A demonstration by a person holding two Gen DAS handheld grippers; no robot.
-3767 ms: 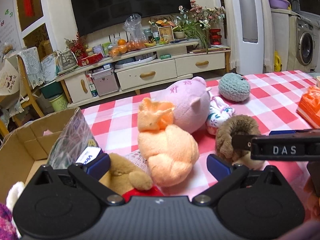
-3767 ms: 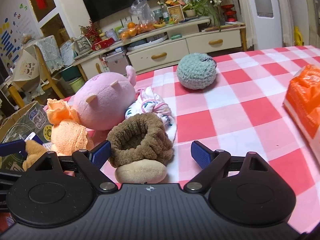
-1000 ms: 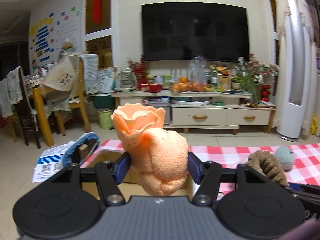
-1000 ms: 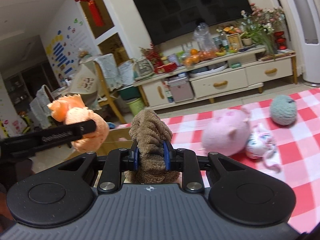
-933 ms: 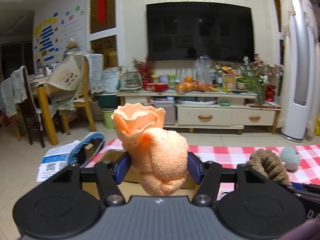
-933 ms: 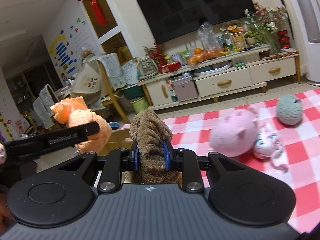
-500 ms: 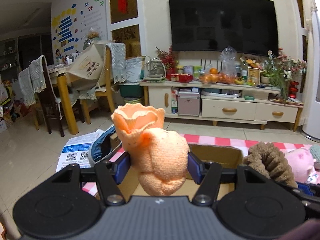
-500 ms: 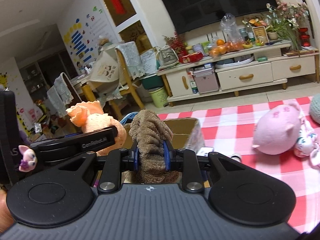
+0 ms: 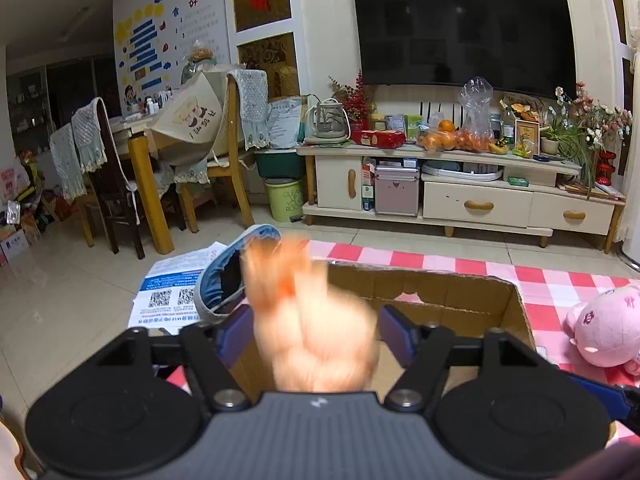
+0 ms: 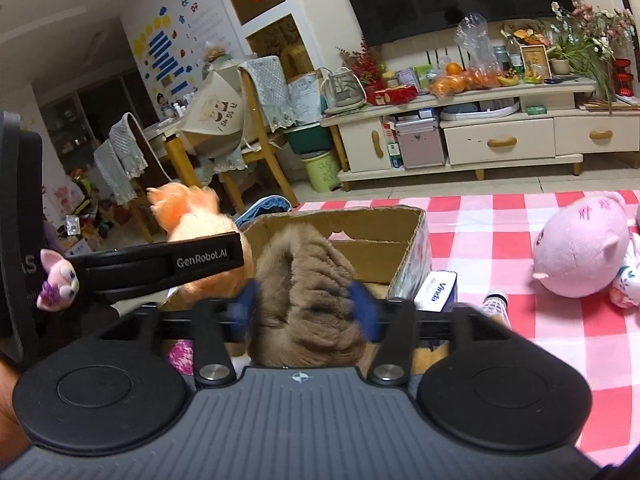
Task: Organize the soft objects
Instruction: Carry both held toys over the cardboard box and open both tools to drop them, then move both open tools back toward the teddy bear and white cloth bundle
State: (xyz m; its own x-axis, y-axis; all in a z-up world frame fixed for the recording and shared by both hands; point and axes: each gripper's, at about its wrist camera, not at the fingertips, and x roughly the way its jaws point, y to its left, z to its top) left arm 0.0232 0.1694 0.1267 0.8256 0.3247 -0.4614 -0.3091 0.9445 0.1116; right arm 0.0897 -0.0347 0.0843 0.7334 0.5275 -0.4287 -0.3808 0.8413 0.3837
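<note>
My left gripper (image 9: 314, 328) has opened over the cardboard box (image 9: 448, 296); the orange plush toy (image 9: 312, 332) is a blur between its spread fingers, dropping. My right gripper (image 10: 306, 310) is also opened, and the brown fuzzy toy (image 10: 308, 300) blurs between its fingers above the same box (image 10: 380, 232). The left gripper's finger (image 10: 160, 264) and the orange toy (image 10: 192, 216) show at the left of the right wrist view. A pink pig plush (image 10: 580, 252) lies on the red checked tablecloth (image 10: 500, 240) to the right.
A small tissue box (image 10: 438, 290) stands against the box's right side. A patterned soft toy (image 10: 628, 276) lies beside the pig. A TV cabinet (image 9: 480, 196), chairs (image 9: 224, 152) and a green bin (image 9: 286, 198) stand beyond the table.
Both grippers have opened over the box and let go of their toys, which now blur as they fall. Both moved left toward the box.
</note>
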